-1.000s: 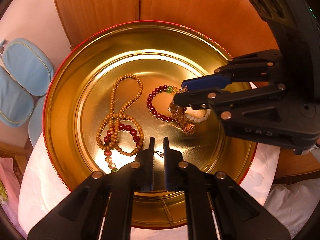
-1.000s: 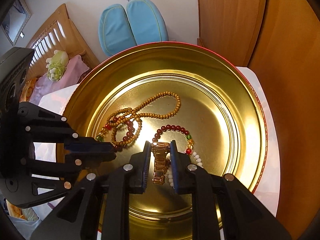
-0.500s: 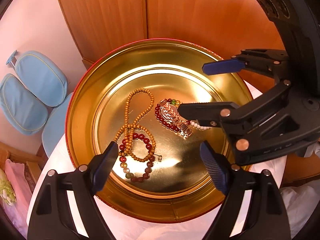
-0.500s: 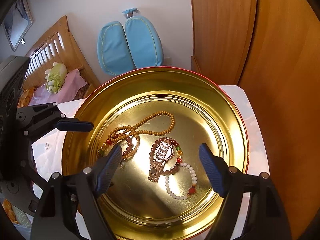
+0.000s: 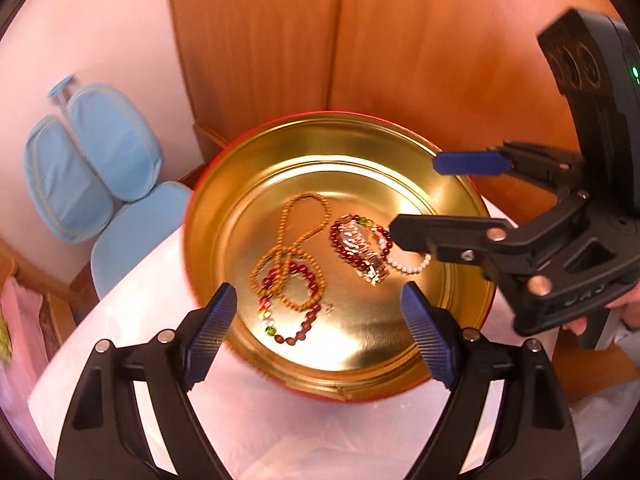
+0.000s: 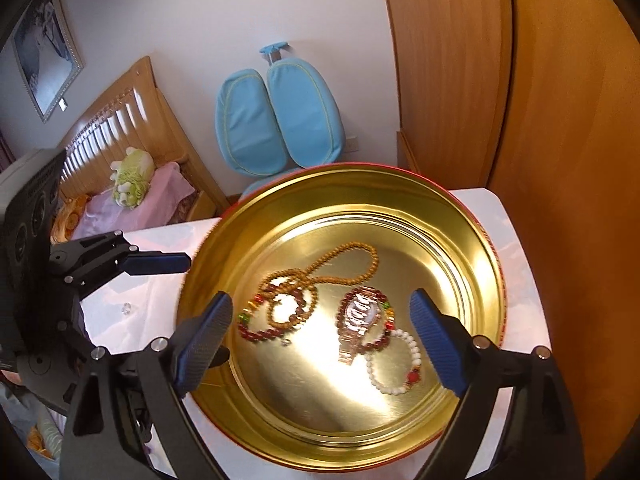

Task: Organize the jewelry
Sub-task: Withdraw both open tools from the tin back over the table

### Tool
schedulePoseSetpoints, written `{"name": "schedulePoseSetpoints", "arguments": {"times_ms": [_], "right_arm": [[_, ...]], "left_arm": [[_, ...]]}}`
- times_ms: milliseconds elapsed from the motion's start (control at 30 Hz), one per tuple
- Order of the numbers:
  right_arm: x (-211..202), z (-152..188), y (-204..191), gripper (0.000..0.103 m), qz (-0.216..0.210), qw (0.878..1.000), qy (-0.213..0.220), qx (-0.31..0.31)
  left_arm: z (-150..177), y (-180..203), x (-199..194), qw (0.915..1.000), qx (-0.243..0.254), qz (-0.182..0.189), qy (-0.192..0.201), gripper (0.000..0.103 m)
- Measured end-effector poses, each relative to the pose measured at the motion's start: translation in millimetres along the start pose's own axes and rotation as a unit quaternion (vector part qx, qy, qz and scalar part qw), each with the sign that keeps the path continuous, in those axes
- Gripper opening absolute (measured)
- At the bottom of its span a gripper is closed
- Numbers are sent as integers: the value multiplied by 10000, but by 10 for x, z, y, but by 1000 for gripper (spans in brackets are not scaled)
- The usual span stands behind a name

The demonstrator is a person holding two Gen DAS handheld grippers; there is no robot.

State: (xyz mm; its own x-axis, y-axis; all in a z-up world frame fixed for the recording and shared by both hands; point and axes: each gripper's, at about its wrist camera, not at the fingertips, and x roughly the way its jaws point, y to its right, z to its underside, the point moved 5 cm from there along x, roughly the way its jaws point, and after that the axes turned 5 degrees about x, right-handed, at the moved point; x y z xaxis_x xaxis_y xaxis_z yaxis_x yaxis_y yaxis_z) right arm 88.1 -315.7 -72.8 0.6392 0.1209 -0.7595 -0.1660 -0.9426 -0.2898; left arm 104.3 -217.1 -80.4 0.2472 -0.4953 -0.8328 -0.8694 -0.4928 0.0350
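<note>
Both the left claw [image 5: 318, 312] and right claw [image 6: 322, 328] have just sprung wide open, empty, leaving the watch [image 6: 358, 316] lying among the beads in the gold tin [image 6: 486, 264], so these pieces look delivered.

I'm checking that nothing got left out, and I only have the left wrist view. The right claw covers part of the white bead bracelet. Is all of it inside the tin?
Observer: Yes. The right wrist view shows the white bead bracelet lying whole on the floor of the gold tin, its upper end meeting the dark red bracelet.
Operator: Is anything outside the tin?
Observer: One small clear piece lies on the white table, left of the tin in that view. It is too small to identify.
</note>
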Motion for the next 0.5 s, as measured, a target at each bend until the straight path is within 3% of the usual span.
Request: {"name": "schedulePoseSetpoints", "arguments": {"times_ms": [267,500], "right_arm": [[-100,-91,-672,93,-893,9945,237,-497],[68,3,-1327,93,-1530,9816,11,-1141]], "left_arm": [[339,-456,-619,9955,-647,-569,384,82],[1041,-938,-1031,9810,-1501,-1183,338,82]]}}
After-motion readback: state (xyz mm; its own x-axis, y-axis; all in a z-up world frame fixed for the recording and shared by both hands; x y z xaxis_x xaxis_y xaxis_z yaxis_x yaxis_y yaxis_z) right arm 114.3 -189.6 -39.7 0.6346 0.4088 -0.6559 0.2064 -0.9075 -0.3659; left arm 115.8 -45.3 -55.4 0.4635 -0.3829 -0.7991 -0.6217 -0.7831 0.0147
